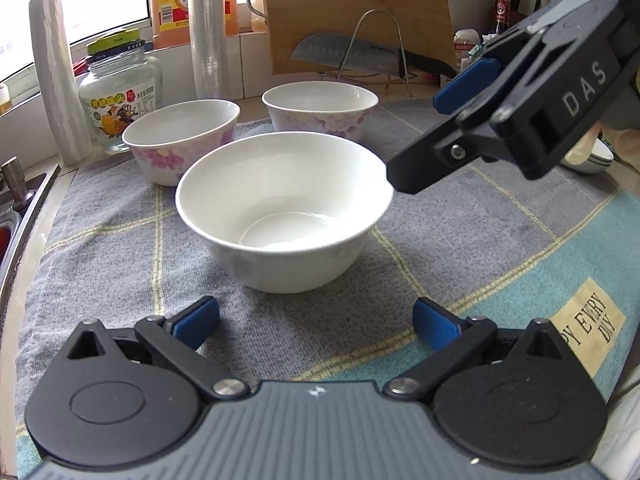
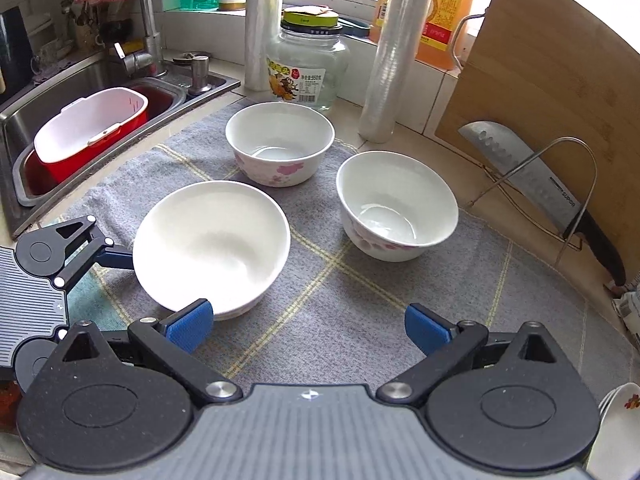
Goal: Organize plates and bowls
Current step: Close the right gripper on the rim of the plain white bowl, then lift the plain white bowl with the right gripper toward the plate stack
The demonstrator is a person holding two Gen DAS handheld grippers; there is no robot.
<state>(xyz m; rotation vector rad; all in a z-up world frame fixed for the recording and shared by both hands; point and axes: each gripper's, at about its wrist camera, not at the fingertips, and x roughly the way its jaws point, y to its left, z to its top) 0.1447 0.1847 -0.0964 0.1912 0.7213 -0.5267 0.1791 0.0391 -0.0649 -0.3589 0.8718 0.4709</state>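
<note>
Both the left gripper [image 1: 316, 322] and right gripper [image 2: 308, 326] were spread wide, empty. The plain white bowl [image 1: 285, 208] sat just ahead of the left gripper; a careless close could tip it.

Plain white bowl [image 1: 284, 208], two pink-flowered bowls [image 2: 280, 144], grey checked cloth [image 2: 360, 292].

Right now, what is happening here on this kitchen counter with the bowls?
A person holds two handheld grippers over a grey checked cloth beside the sink. Three bowls stand apart on it: a plain white ceramic bowl nearest, and two white bowls with pink flowers, one by the glass jar and one nearer the knife rack. The left gripper is open, facing the plain bowl. The right gripper is open too, above the cloth. Neither holds anything; no bowl is stacked yet.
</note>
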